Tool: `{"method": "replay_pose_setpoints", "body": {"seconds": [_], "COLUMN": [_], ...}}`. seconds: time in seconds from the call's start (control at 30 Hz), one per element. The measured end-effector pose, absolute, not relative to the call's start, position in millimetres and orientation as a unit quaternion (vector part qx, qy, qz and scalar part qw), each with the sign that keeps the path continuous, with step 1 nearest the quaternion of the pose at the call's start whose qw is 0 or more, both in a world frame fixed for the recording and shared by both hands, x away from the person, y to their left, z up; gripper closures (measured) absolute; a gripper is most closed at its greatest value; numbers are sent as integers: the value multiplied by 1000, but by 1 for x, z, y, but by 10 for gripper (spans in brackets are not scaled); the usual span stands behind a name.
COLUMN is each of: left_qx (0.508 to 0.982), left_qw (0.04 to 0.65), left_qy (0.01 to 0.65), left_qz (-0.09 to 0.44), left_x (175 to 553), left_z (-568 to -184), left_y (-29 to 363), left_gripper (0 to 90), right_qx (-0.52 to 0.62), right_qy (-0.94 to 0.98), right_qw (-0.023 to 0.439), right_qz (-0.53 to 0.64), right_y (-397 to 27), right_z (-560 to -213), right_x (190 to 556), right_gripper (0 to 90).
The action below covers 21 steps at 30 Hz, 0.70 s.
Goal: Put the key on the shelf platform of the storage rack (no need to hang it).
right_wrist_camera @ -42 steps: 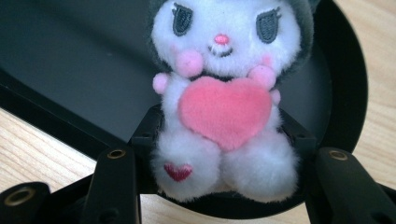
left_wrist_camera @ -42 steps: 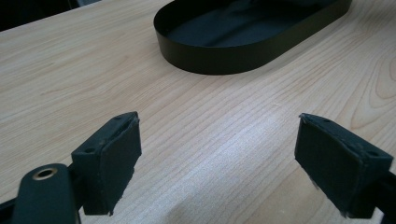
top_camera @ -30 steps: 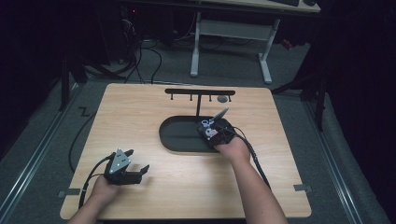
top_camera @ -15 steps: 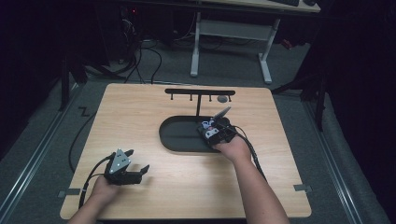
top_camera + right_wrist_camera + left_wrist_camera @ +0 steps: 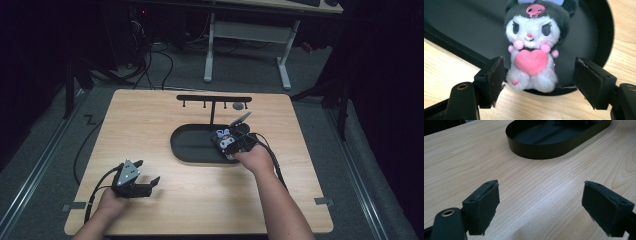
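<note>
A small plush doll (image 5: 532, 47) with a black hood, white face and pink heart lies in the right end of a black oval tray (image 5: 190, 145), its feet over the near rim. My right gripper (image 5: 539, 81) is open, its jaws on either side of the doll's lower body without touching it; in the high view this right gripper (image 5: 231, 141) hovers over the tray's right end. My left gripper (image 5: 541, 207) is open and empty above bare wood; in the high view the left gripper (image 5: 145, 182) sits near the front left of the table, with the tray (image 5: 549, 147) ahead of it.
A black T-shaped rack (image 5: 214, 101) with small hooks stands behind the tray, a grey round piece (image 5: 238, 106) by it. The wooden table (image 5: 150, 125) has open wood on its left half. Cables trail from both grippers.
The right gripper has shifted slightly toward the near rim of the tray. The left gripper has stayed where it was.
</note>
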<state>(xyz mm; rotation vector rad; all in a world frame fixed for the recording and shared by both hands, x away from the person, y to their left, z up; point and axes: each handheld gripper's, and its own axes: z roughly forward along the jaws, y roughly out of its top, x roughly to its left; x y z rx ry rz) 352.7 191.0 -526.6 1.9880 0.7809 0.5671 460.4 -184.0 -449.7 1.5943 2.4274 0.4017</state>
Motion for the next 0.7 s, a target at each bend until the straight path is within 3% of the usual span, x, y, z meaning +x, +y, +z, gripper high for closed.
{"method": "replay_pose_setpoints", "body": {"seconds": [0.7], "left_qx": [809], "left_qw": [442], "left_qy": [312], "left_qz": [232], "left_x": [354], "left_z": [-527], "left_y": [188], "left_gripper": [154], "right_qx": [543], "right_qy": [813], "right_qw": [127], "right_qz": [169], "right_y": [-214], "right_z": [-429], "right_x": [417], "right_gripper": [325]}}
